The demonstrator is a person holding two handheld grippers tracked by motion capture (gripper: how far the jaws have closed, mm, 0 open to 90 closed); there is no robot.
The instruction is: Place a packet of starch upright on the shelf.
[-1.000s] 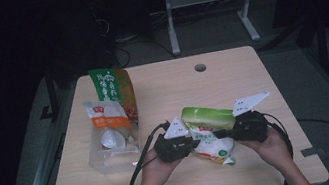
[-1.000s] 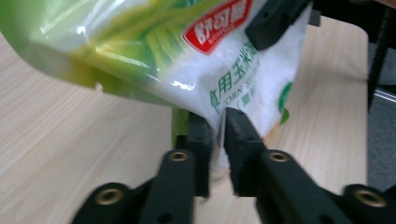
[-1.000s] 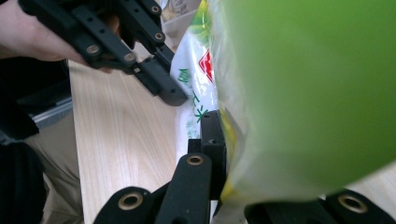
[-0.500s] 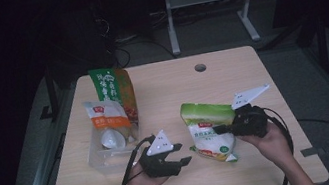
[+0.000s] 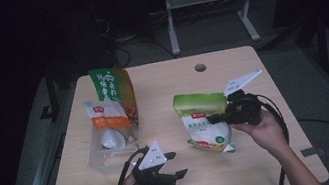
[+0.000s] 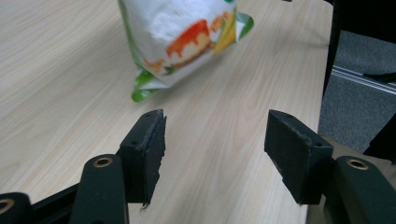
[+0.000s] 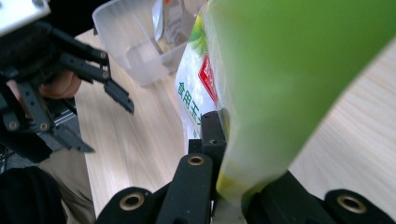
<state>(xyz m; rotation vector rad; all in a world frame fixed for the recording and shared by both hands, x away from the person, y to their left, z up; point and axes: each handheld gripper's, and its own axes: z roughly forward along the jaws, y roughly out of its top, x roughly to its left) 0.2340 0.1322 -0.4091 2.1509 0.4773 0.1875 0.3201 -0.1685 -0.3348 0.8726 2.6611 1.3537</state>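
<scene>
The right gripper point(image 5: 213, 117) grasps the side edge of a green and white bag point(image 5: 203, 121), its jaws pinched on the plastic, and holds the bag upright right of the middle of the table point(image 5: 166, 84). In the right gripper view the bag's green top point(image 7: 299, 70) folds over the jaws; its lower corner seems to touch the wood, though the high view is too dim to be sure. The left gripper point(image 5: 177, 164) sits near the table's front edge with its jaws spread wide and nothing between them, pointing toward the bag, which stands near it but apart. At the left of the table a clear plastic tub point(image 5: 99, 156) holds an orange and white pouch point(image 5: 106, 120), and a taller green and orange bag point(image 5: 113, 88) stands just behind it.
</scene>
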